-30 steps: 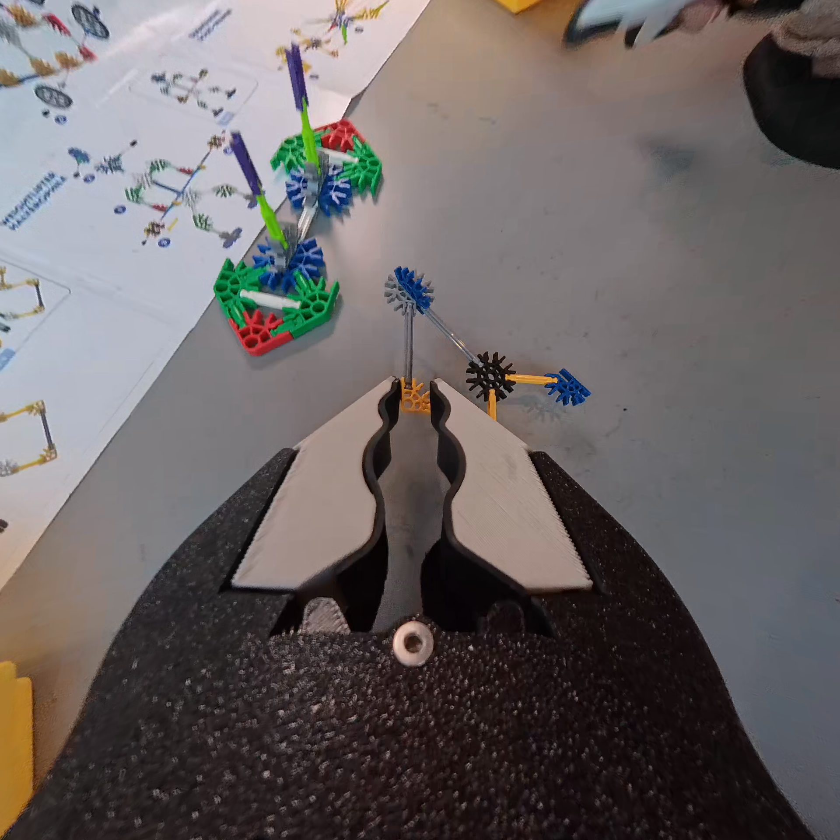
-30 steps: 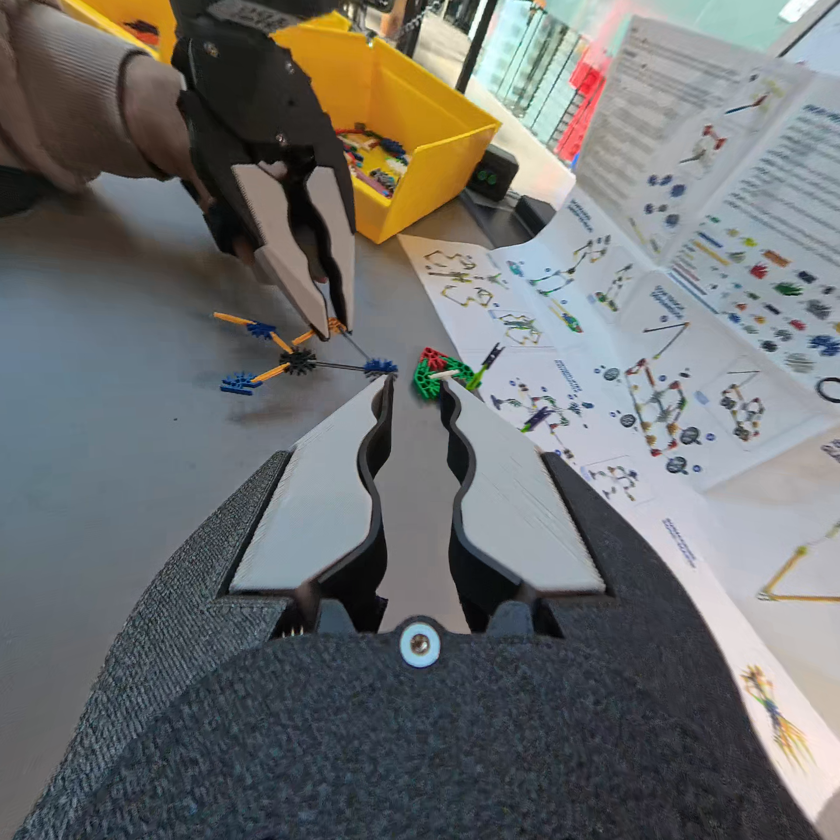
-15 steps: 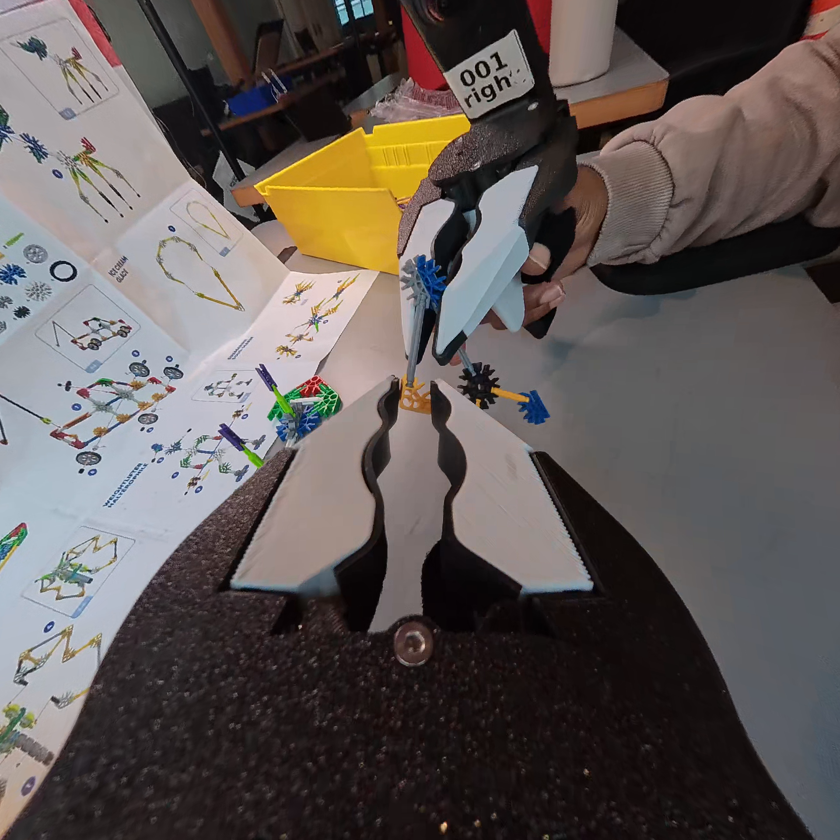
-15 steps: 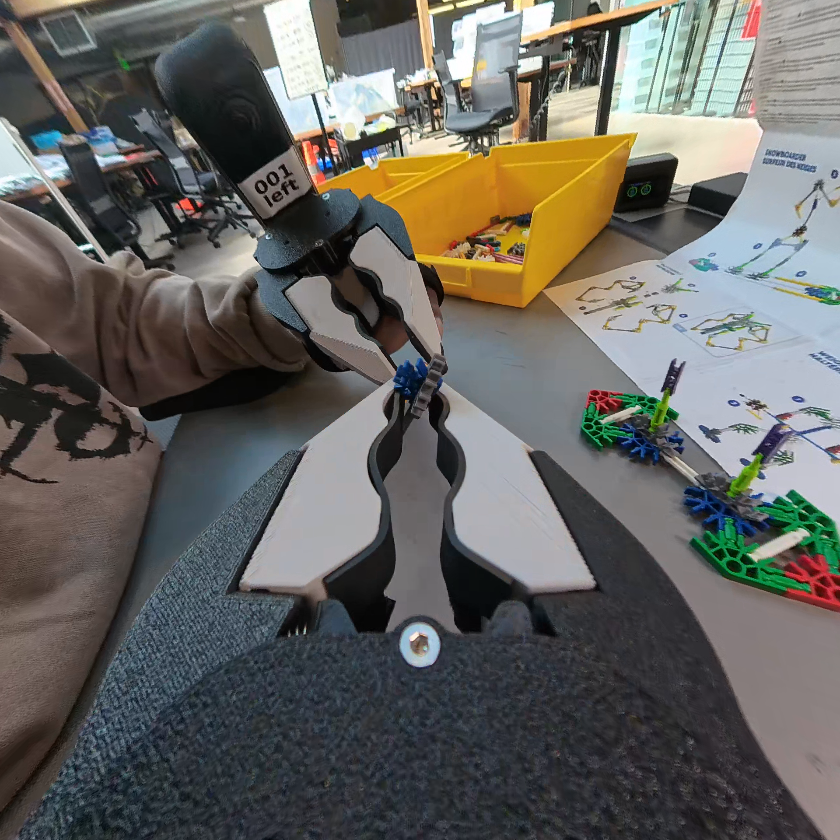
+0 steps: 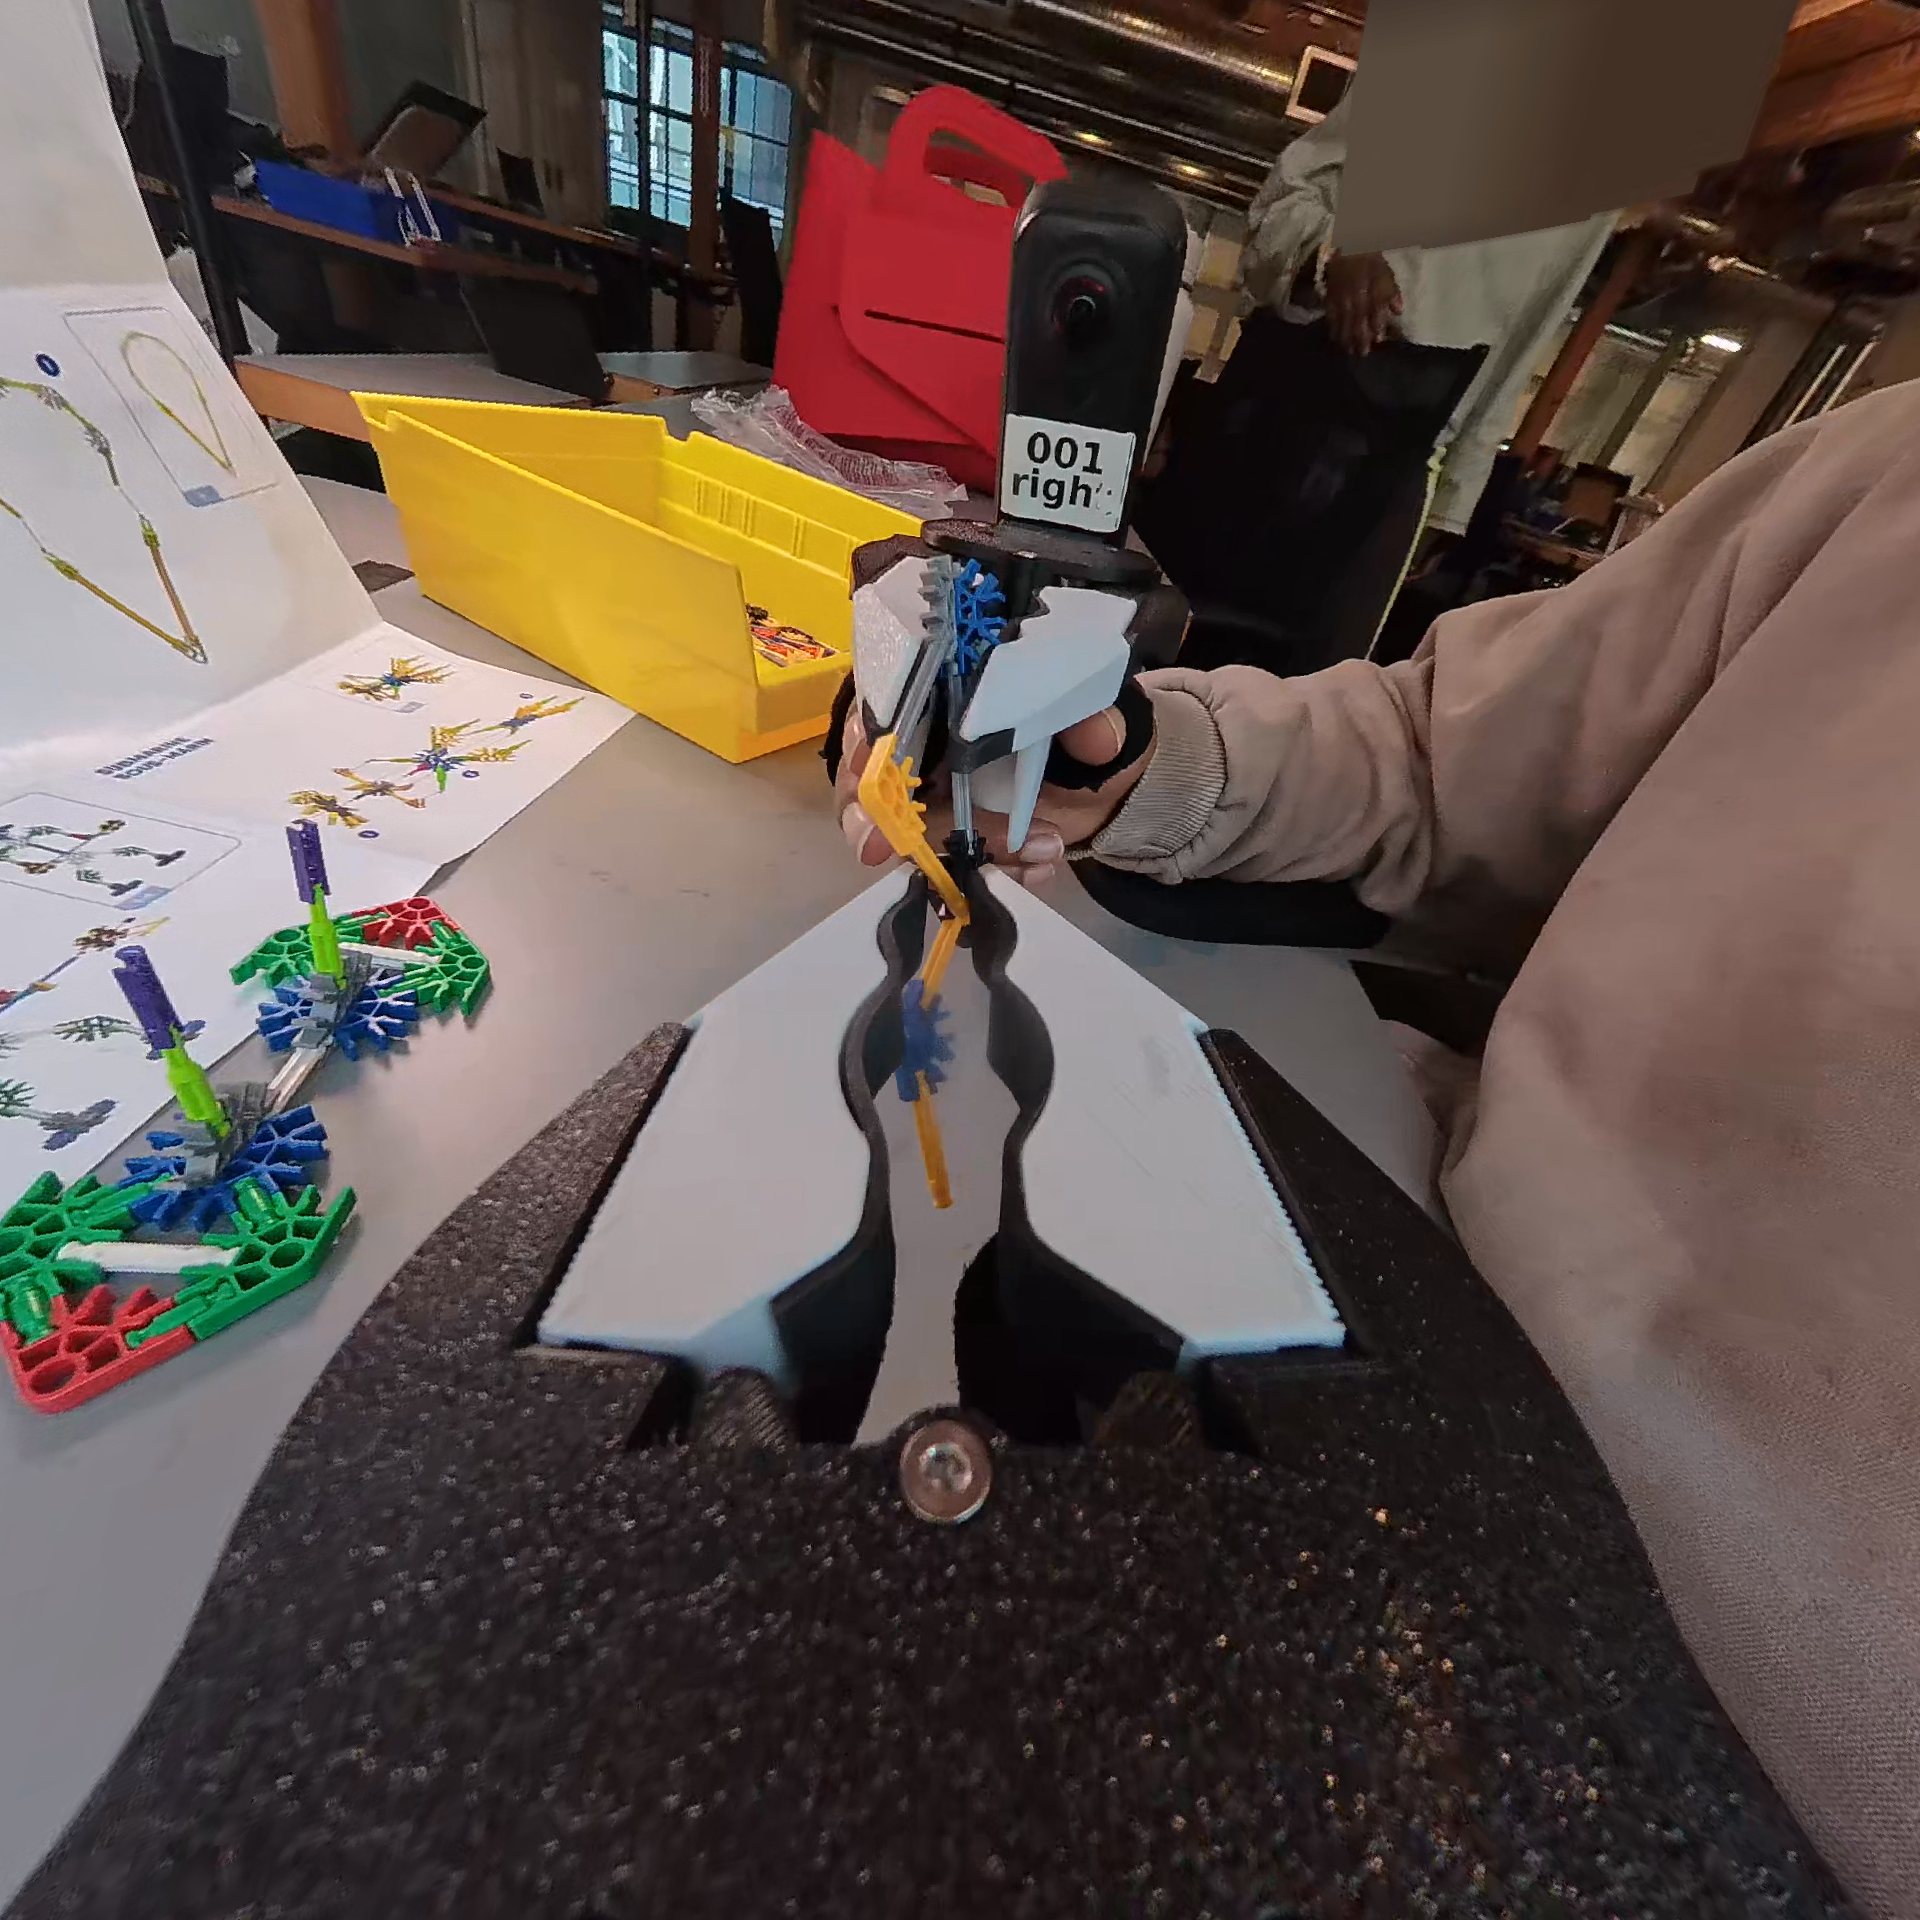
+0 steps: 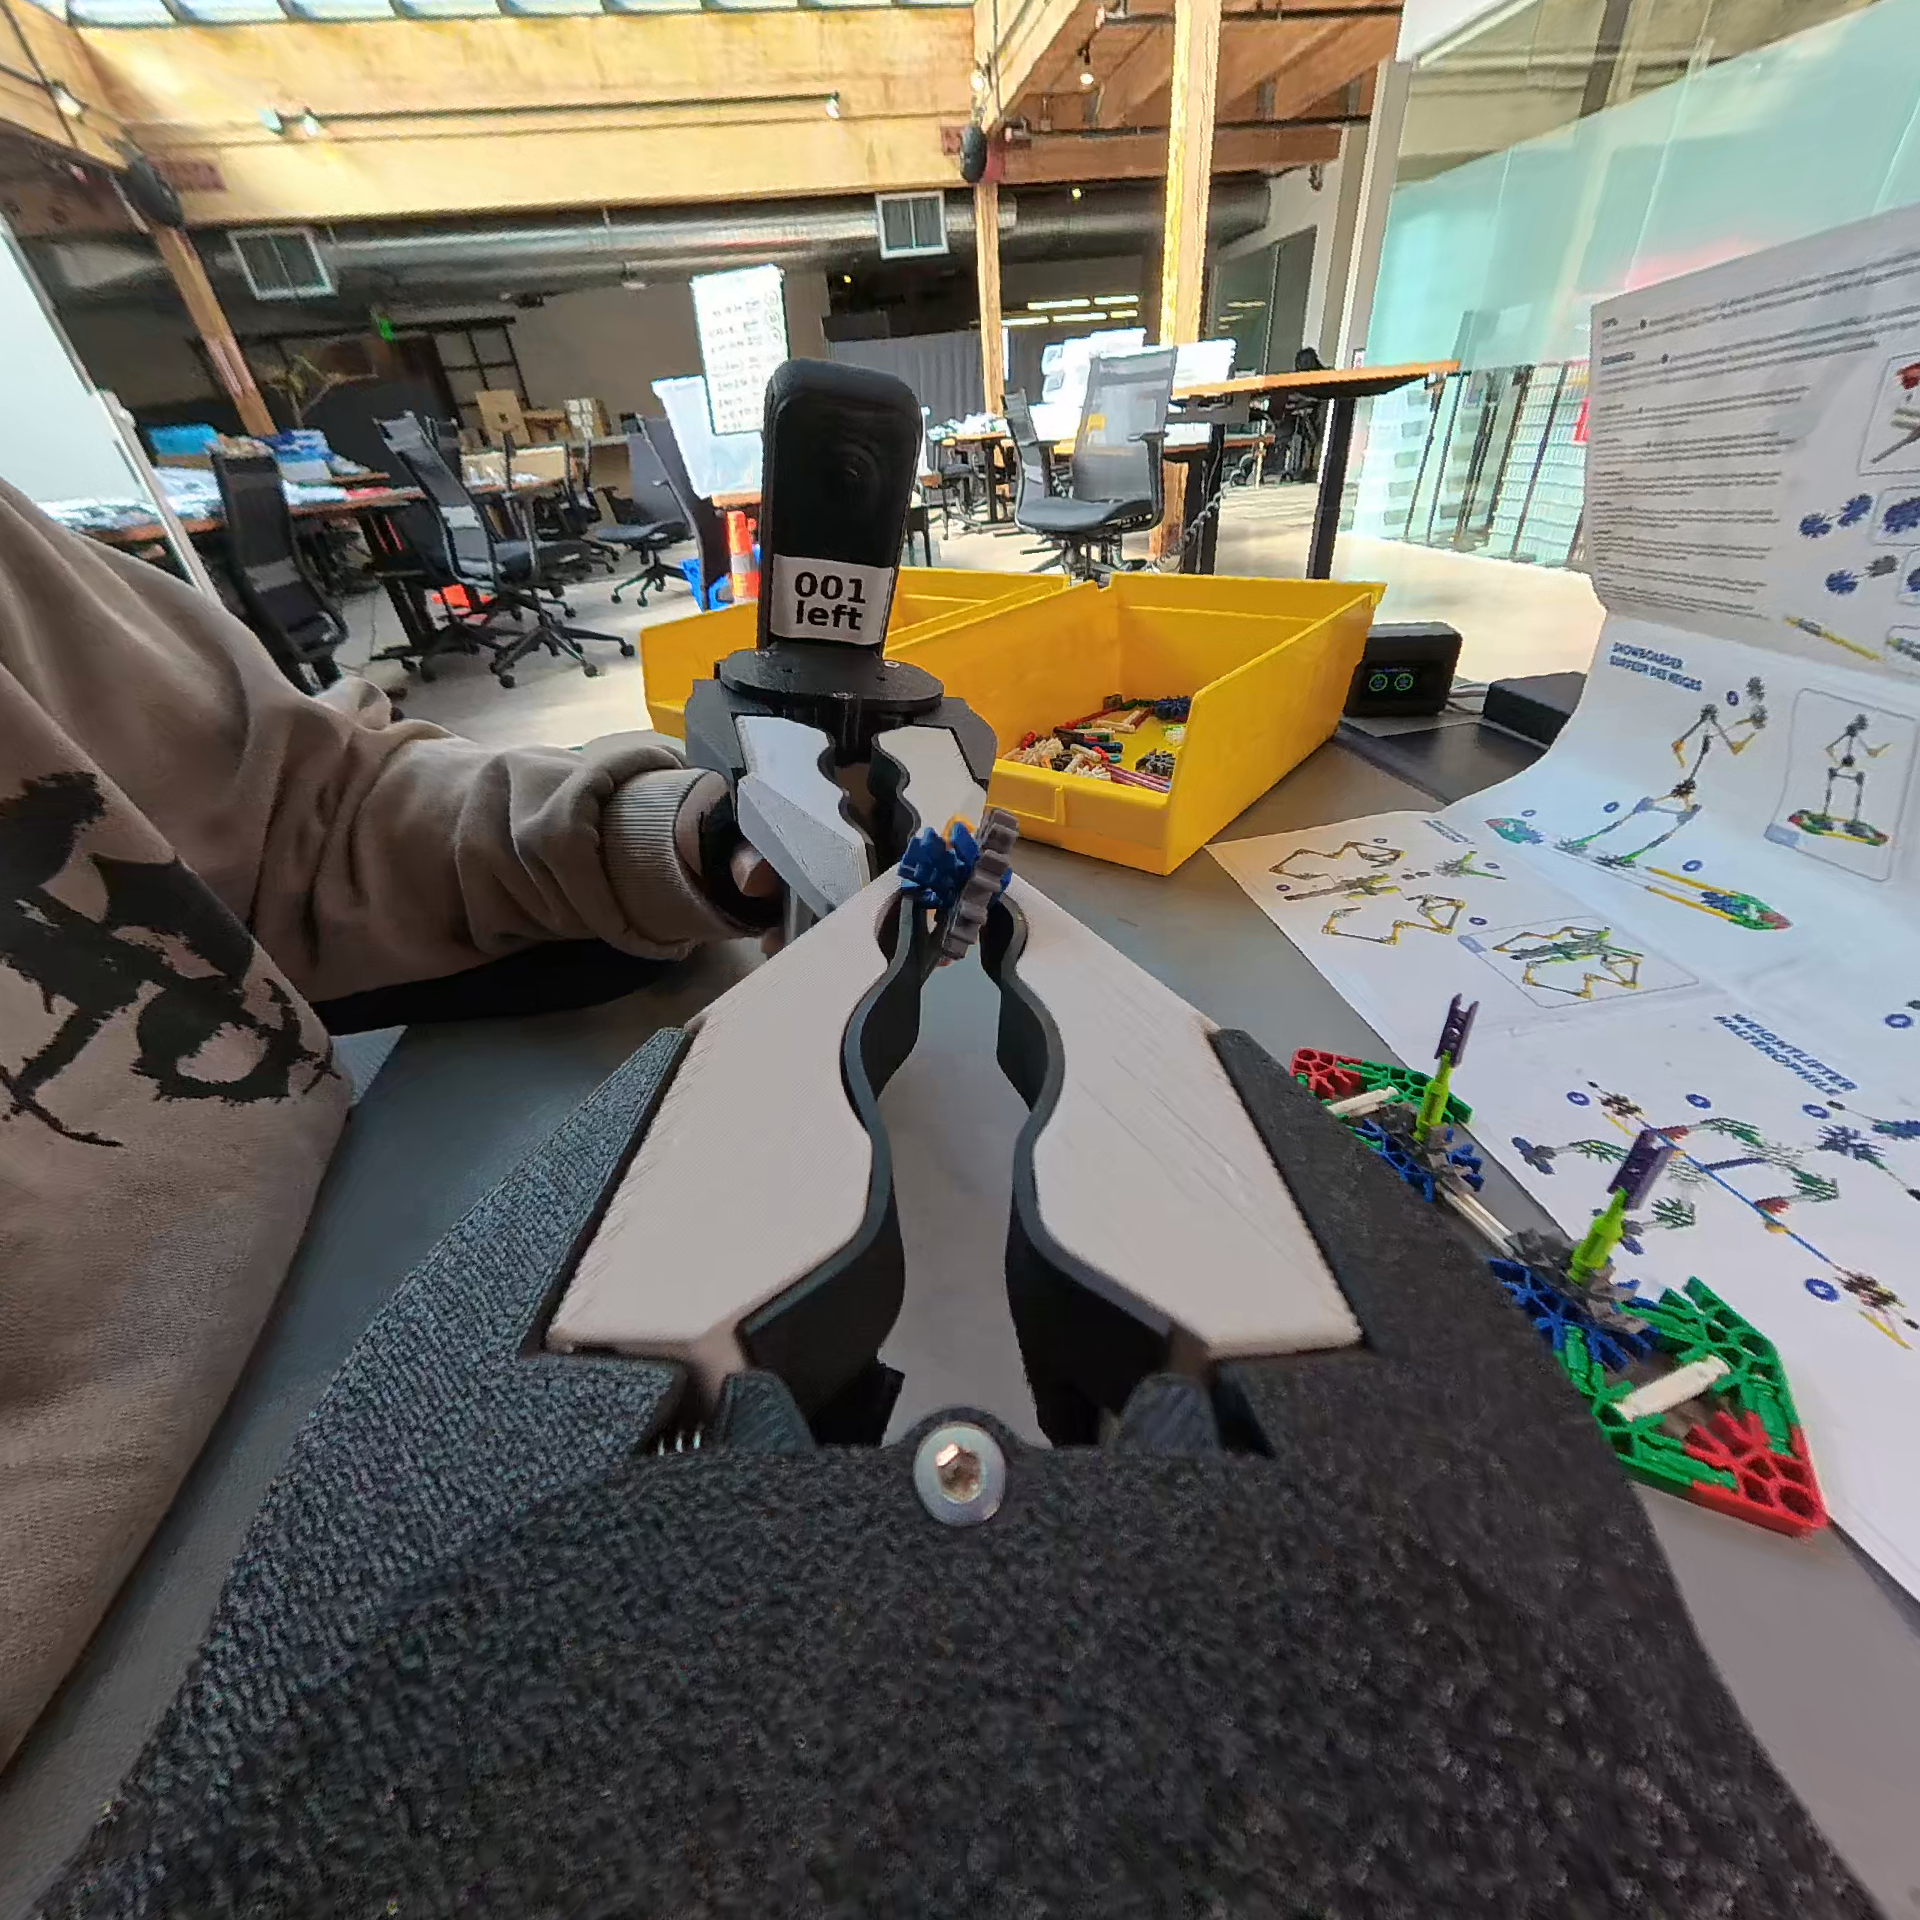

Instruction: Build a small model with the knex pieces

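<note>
A small rod-and-connector model hangs in the air between both grippers. My left gripper (image 5: 945, 899) is shut on its black connector (image 5: 961, 857), seen edge-on at the fingertips. A yellow connector (image 5: 888, 795) sticks out just beyond the tips. A yellow rod with a blue connector (image 5: 920, 1039) hangs back between my fingers. My right gripper (image 6: 951, 914) is shut on the model's paired blue and grey connectors (image 6: 956, 873). It faces the left gripper in the left wrist view (image 5: 935, 717), with grey rods running down from the pair (image 5: 961, 623). The left gripper's fingers (image 6: 800, 821) show behind the pair.
A yellow bin (image 6: 1195, 665) with loose parts stands behind on the grey table; it also shows in the left wrist view (image 5: 582, 561). Instruction sheets (image 5: 156, 727) lie beside it. Two green, red and blue models (image 5: 353, 987) (image 5: 177, 1226) rest at the sheet's edge. The person's sleeve (image 5: 1455, 748) is near. The tips of both grippers are at nearly the same place.
The model has been lifted off the table by both grippers. My right gripper closed on the blue and grey pair. My left grasp shifted from the yellow connector to the black one and tightened.
</note>
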A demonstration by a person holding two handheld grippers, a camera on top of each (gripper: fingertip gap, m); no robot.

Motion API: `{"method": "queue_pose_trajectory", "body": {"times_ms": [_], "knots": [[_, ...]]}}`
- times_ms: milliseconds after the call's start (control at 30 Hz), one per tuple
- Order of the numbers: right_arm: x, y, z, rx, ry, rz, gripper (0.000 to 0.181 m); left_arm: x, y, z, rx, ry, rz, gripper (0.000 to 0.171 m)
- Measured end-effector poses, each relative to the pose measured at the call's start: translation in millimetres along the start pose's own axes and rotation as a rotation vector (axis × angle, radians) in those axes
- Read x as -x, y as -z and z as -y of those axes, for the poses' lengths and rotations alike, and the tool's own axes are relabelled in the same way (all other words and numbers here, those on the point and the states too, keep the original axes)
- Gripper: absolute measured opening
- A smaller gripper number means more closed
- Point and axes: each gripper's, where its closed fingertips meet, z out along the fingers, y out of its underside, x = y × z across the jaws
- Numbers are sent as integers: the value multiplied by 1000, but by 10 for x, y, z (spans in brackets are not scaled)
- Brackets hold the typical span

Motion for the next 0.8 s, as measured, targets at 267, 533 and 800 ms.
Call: {"method": "queue_pose_trajectory", "body": {"times_ms": [267,533,800], "knots": [[-64,-13,-264,155,62,-15,9,215,63,-98,80,-12,108,1],[-67,35,-264,199,83,-10,40,246,63,-196,179,-148,172,1],[-41,74,-124,189,78,-22,40,450,125,-265,237,-150,291,1]]}}
